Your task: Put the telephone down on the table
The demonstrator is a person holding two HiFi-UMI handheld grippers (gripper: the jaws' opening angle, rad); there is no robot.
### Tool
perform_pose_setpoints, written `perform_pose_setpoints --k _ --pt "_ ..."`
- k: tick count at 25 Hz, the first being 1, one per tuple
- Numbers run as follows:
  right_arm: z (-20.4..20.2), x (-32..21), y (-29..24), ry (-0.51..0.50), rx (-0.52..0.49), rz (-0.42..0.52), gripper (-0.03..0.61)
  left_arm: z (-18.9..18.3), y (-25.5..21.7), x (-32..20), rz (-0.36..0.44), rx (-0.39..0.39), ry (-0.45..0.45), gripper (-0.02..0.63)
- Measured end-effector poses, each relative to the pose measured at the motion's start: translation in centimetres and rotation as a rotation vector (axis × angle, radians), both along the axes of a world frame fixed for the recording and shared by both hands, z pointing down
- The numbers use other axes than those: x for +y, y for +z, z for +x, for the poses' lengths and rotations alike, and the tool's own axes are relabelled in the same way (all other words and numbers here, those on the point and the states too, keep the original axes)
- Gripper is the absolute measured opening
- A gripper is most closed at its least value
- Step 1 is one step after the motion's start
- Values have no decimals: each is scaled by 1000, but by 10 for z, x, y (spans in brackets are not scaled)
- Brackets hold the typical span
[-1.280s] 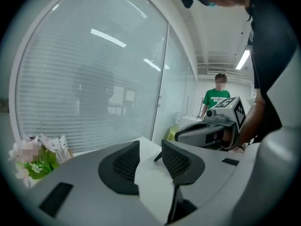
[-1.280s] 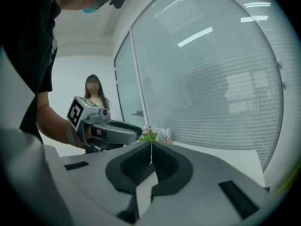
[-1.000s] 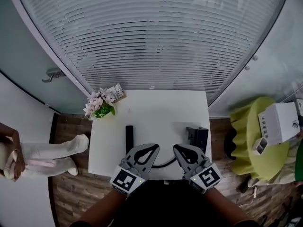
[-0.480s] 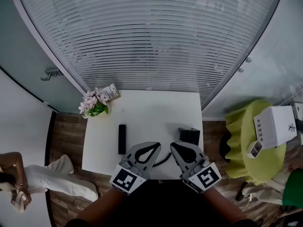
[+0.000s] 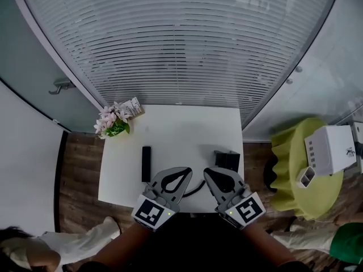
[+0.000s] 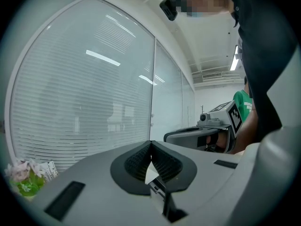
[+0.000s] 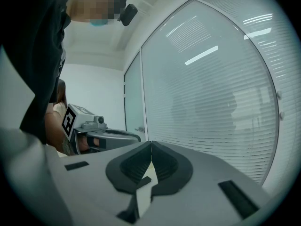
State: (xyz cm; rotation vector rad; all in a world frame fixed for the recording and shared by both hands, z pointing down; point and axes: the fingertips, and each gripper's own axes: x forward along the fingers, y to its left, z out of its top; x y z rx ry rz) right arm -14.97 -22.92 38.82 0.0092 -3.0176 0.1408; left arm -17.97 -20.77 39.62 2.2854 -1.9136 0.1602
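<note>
The black telephone handset (image 5: 146, 163) lies flat on the white table (image 5: 181, 132), left of centre. The black phone base (image 5: 228, 161) sits near the table's right edge. A dark cord (image 5: 194, 189) curves between them, partly hidden by the grippers. My left gripper (image 5: 186, 171) hovers over the near table edge, shut and holding nothing, right of the handset. My right gripper (image 5: 207, 172) is beside it, also shut and bare, left of the base. The left gripper view shows its own pads (image 6: 151, 160) pressed together; the right gripper view shows its own pads (image 7: 151, 160) likewise.
A pot of pink flowers (image 5: 113, 123) and a small card (image 5: 134, 106) stand at the table's far left corner. A green round table (image 5: 298, 171) with a white box (image 5: 330, 149) is at the right. A person (image 5: 68, 248) crouches at the lower left. Blinds cover the glass wall behind.
The person at the left has moved down toward the lower left corner of the head view. Both grippers stay shut over the near edge, hardly moved.
</note>
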Motion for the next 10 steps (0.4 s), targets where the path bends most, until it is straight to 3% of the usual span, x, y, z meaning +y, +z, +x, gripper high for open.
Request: perform_pose_setpoints --k 4,10 --pt "-5 2 -7 -4 -6 -2 23 -2 4 0 12 67 -26 11" --pt "-11 5 -13 -12 -32 -9 23 -4 8 4 -16 22 2 11"
